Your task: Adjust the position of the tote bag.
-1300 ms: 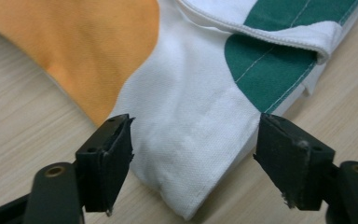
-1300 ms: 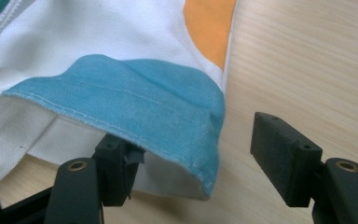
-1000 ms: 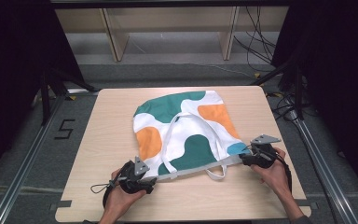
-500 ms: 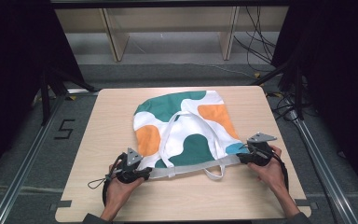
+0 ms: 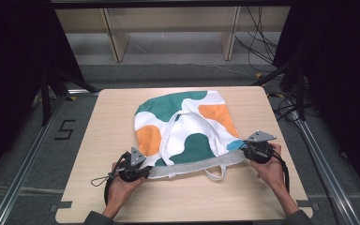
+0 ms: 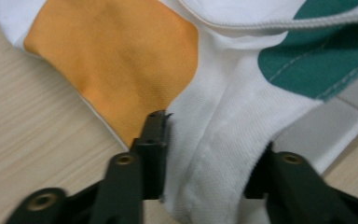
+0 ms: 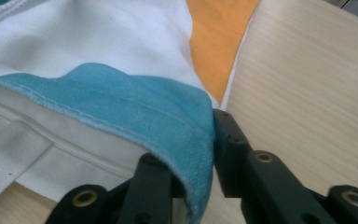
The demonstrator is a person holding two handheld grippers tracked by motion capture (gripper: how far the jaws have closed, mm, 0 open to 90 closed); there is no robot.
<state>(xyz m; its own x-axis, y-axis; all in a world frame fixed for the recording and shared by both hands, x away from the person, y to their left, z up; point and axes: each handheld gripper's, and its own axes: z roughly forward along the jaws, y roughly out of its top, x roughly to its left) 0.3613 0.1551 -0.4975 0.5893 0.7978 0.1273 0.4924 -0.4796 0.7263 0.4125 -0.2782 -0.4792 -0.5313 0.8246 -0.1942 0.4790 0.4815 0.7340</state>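
A: Report the position of the tote bag.

B: The tote bag [image 5: 185, 124] lies flat near the centre of the wooden bench [image 5: 108, 122], with its open mouth and grey hem band [image 5: 192, 165] along the edge nearest the person. The fabric is white with green, orange and blue patches. One white handle [image 5: 176, 123] lies looped over the bag body; the other handle [image 5: 214, 173] hangs past the hem onto the bench.

A: State of the left tongs?

B: The left tongs [image 5: 143, 172], held in the left hand [image 5: 122, 187], sit at the near left corner of the bag. In the left gripper view the jaws are clamped on a bunched fold of white fabric beside the orange patch [image 6: 121, 65].

A: State of the right tongs?

B: The right tongs [image 5: 244, 151], held in the right hand [image 5: 272, 168], sit at the near right corner. In the right gripper view the jaws are clamped on the blue patch [image 7: 135, 112] at the edge of the bag. The hem runs between both tongs.
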